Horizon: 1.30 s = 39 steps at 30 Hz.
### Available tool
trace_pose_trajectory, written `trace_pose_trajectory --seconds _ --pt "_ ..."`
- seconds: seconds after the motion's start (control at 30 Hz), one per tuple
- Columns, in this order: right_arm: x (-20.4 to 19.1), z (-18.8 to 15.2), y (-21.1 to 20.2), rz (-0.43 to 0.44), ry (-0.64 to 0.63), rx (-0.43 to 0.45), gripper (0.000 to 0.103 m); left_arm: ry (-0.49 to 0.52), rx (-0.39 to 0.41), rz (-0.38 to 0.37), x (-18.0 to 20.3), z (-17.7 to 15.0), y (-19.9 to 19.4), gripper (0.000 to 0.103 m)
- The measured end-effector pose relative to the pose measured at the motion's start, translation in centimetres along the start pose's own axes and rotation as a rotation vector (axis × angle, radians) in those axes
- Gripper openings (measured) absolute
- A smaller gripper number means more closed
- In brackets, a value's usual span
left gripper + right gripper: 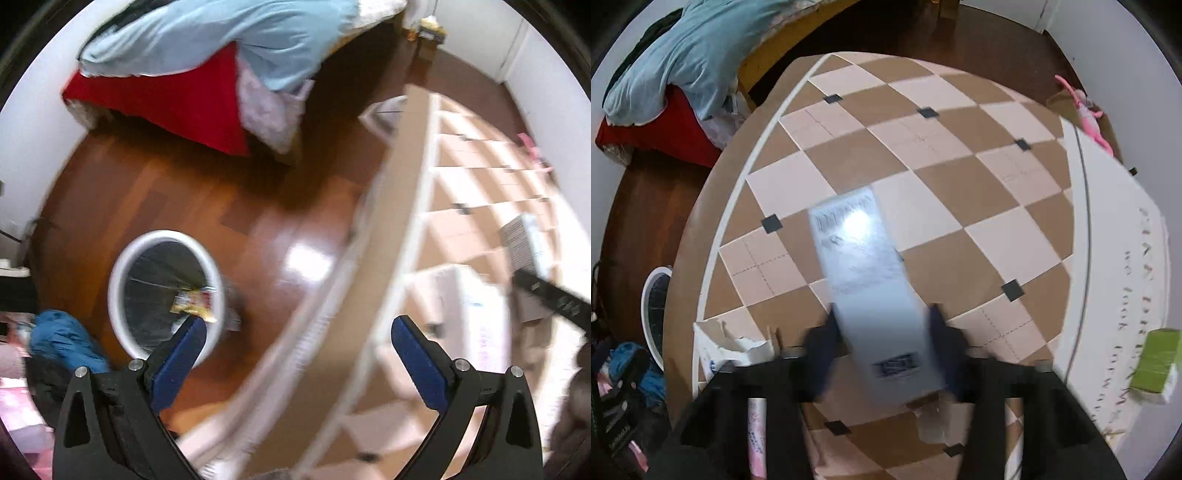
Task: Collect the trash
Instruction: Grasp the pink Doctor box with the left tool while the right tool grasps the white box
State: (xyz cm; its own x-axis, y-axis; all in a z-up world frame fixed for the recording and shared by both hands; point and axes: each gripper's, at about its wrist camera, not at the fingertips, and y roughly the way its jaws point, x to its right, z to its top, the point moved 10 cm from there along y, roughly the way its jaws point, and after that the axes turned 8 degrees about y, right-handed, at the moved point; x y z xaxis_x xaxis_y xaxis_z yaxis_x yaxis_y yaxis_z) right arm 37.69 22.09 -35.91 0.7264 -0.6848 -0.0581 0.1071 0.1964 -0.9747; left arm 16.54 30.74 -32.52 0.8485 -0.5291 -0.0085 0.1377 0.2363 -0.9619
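My left gripper [295, 332] is open and empty, held above the table edge and the floor. A white round bin [166, 291] with a dark liner stands on the wooden floor at lower left, with a yellow wrapper [194, 304] inside it near the rim. My right gripper [882, 332] is shut on a pale grey-white carton with printed text [864, 266], held over the checkered table [923, 147]. The bin also shows in the right wrist view [655, 314] past the table's left edge.
A bed with a blue blanket [221, 40] and red sheet stands beyond the floor. Blue clothes [62, 339] lie beside the bin. On the table are a torn white bag [731, 347], a green box [1156, 360], a white printed sheet [1115, 258] and a pink tube [757, 435].
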Motion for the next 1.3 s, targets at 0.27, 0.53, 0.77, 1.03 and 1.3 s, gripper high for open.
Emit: trace_pose_trajectory --seconds 0.27,0.53,0.77,1.03,1.3 --pt "8.7 -4.7 -4.4 -0.011 0.181 0.064 0.038 0.021 -0.081 -0.248 9.5 -1.4 0.1 0.102" --pt "14.1 -8.6 -4.3 -0.050 0.264 0.018 0.038 0.090 -0.122 -0.230 14.1 -2.1 2.6 0.084" --pt "14.2 -8.8 -3.1 -0.063 0.271 -0.007 0.041 0.124 -0.070 -0.170 14.4 -1.6 2.5 0.048" --pt "13.8 -8.1 -2.4 -0.100 0.225 -0.011 0.041 0.273 0.001 -0.138 14.4 -2.0 0.7 0.045" --pt "12.7 -9.6 -3.4 -0.068 0.160 -0.010 0.036 0.372 0.091 -0.086 12.4 -2.2 -1.8 0.045"
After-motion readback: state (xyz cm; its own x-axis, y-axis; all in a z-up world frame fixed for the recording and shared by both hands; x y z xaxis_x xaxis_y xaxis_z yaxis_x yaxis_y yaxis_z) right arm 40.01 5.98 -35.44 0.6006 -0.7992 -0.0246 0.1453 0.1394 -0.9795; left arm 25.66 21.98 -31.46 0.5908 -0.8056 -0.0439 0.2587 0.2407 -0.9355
